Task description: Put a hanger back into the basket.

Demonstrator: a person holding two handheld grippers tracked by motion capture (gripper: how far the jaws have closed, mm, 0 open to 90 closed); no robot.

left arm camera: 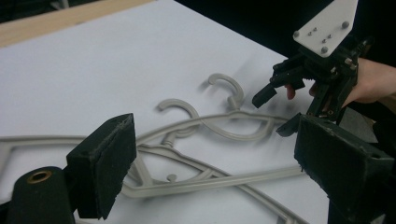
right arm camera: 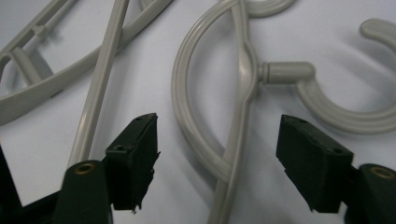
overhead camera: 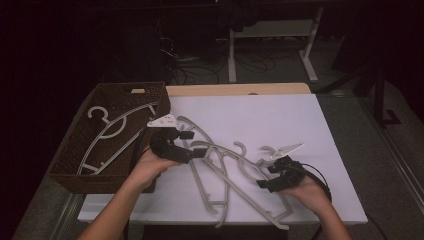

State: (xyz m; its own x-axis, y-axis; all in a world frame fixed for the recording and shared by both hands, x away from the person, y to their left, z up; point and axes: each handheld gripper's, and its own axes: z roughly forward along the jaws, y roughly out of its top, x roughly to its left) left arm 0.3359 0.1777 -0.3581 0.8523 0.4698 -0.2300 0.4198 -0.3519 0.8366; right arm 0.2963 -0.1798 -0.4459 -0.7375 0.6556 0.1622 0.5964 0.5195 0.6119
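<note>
Several grey plastic hangers [overhead camera: 225, 170] lie crossed in a pile on the white table top [overhead camera: 260, 120]. My left gripper [overhead camera: 194, 144] hovers over the left side of the pile, open, with nothing touching its pads; in the left gripper view the hangers [left arm camera: 215, 126] lie beyond its jaws [left arm camera: 219, 163]. My right gripper [overhead camera: 266, 176] is low at the right of the pile, open. In the right gripper view its jaws [right arm camera: 219, 158] straddle the curved shoulder of a hanger [right arm camera: 243, 70] near the hook, pads apart from it. The right gripper [left arm camera: 276, 112] also shows in the left gripper view.
A brown wicker basket [overhead camera: 70, 155] stands at the table's left edge with grey hangers [overhead camera: 107, 132] inside. A wooden strip [overhead camera: 235, 89] runs along the table's far edge. Beyond it are a dark floor with cables and white table legs [overhead camera: 310, 45].
</note>
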